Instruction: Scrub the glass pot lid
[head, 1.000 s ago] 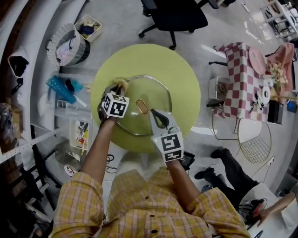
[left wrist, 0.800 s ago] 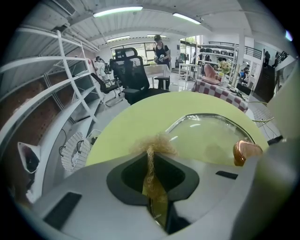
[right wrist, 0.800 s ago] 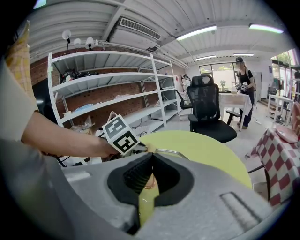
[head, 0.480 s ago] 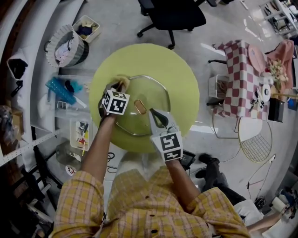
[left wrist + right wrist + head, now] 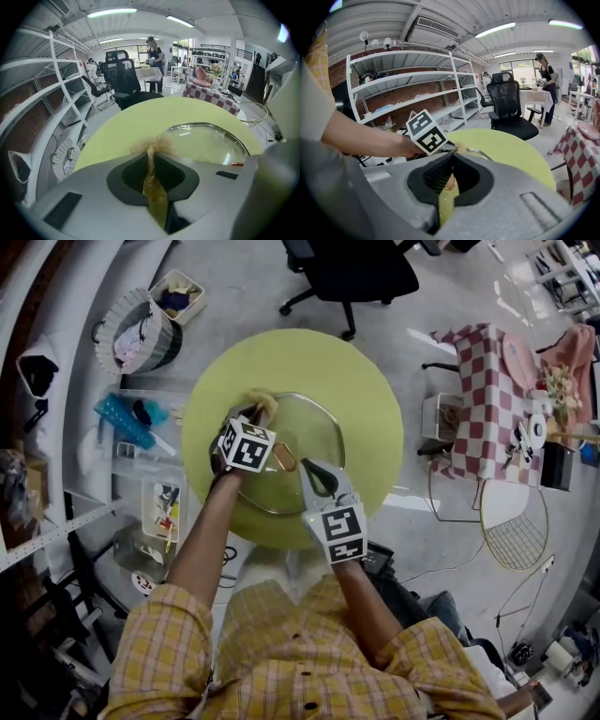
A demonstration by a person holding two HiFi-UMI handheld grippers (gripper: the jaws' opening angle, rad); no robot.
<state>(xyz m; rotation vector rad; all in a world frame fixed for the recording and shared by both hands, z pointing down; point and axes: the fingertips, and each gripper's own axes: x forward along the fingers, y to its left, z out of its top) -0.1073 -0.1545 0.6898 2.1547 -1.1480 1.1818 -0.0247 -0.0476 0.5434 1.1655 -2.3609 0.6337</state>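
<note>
Vs half a sec ago: left gripper (image 5: 255, 418) has slid right, further in over the glass pot lid (image 5: 314, 427). Its gold mesh scrubber (image 5: 262, 406) now sits at the lid's far-left rim rather than out over the bare table (image 5: 361, 381). Right gripper (image 5: 307, 468) and the lid's gold loop handle (image 5: 285, 457) are approx where they were. The bystander's dark legs, near right of the table, have moved off toward the frame's near-right corner.

Lid lies flat on the round yellow-green table, approx centre, a bit toward the near side.

Left gripper view: jaws clamped tight on the scrubber, w/ a frizzy tuft sticking out past the tips and the lid's rim just right of it. Right gripper view: jaws pinched nearly together at the tips, gold handle showing in the slit between them. The left gripper's marker cube (image 5: 427, 131) is just beyond.

Print: only black-and-white square patterns on both cubes, not letters.
</note>
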